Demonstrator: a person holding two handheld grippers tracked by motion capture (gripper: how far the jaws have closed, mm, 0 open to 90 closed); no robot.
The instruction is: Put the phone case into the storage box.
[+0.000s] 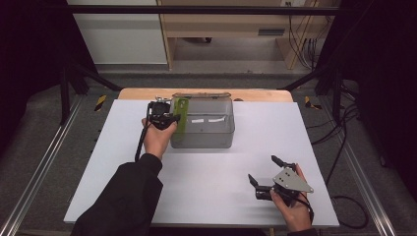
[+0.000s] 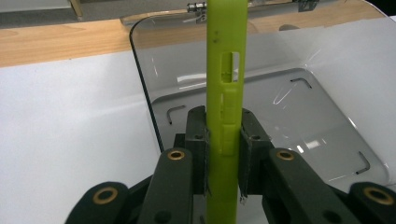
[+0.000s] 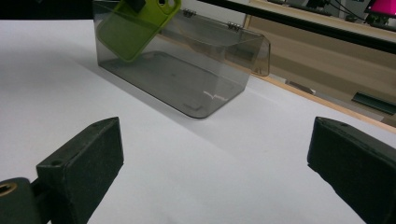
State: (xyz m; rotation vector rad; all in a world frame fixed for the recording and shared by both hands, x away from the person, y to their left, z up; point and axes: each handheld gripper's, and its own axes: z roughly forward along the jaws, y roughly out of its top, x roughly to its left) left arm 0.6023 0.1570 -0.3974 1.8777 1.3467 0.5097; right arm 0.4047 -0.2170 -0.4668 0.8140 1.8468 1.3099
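Left gripper (image 2: 223, 154) fingers tight on a slim lime-green phone case (image 2: 227, 70) — right gripper (image 1: 272, 172) fingers wide apart, empty.

Lime-green plastic phone case (image 2: 226, 107), one even yellow-green all over, no print, clamped between matt black jaw pads of the black left gripper (image 1: 162, 117). Smoke-grey see-through plastic box (image 1: 209, 129) with a tinted clear lid (image 3: 243, 44), a couple of white glints on its floor, silver metal hinges at the back. Plain white tabletop sheet (image 1: 206, 182), unpatterned, edged at the far side by pale light-brown wood (image 1: 147, 93). Black right gripper (image 1: 270, 174) topped by a light grey plate, brass-coloured rivets on the left gripper's black links. Black sleeve (image 1: 128, 196) on the left arm.
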